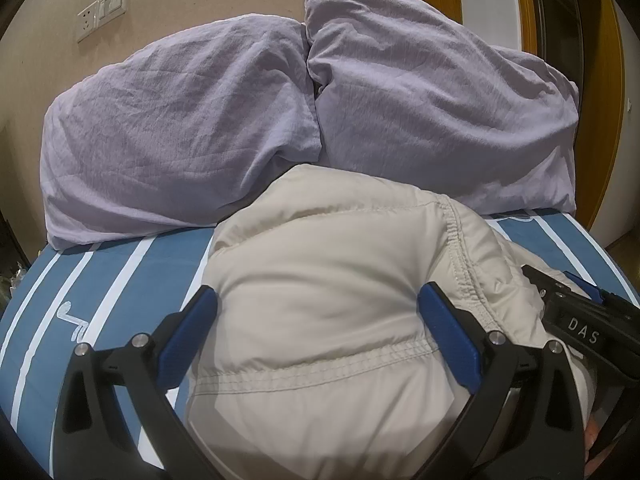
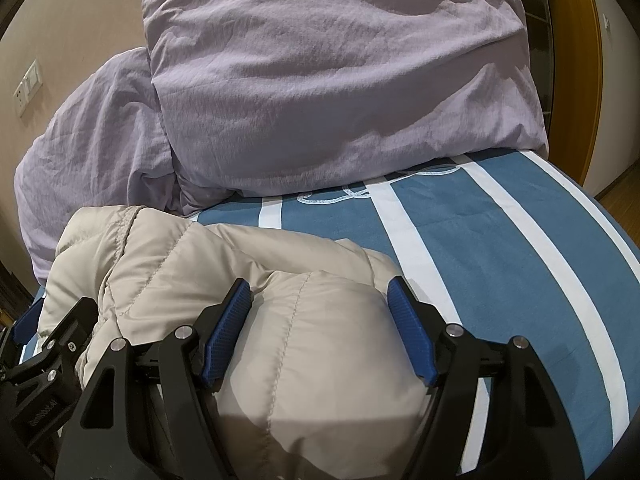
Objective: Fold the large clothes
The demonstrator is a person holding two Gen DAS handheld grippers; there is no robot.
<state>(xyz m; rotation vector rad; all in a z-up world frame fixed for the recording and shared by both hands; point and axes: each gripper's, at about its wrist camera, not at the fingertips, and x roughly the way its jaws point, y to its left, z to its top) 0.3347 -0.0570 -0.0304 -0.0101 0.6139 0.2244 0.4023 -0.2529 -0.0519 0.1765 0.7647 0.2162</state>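
Note:
A puffy beige quilted jacket (image 1: 328, 240) lies bunched on the blue and white striped bed (image 1: 120, 280). My left gripper (image 1: 318, 298) has its blue pads pressed against both sides of a thick bulge of the jacket. In the right wrist view the same jacket (image 2: 180, 260) fills the lower left. My right gripper (image 2: 318, 290) stands wide around another padded lobe, with both pads touching it. The right gripper's black body (image 1: 580, 320) shows beside the jacket at the left view's right edge. Part of the left gripper (image 2: 40, 340) shows at the far left of the right wrist view.
Two lilac pillows (image 1: 180, 128) (image 1: 440, 100) lean against the wall at the head of the bed, just behind the jacket. Striped sheet (image 2: 500, 260) stretches to the right of the jacket. A wooden door frame (image 1: 608, 80) stands right of the bed, and wall switches (image 1: 104, 10) at upper left.

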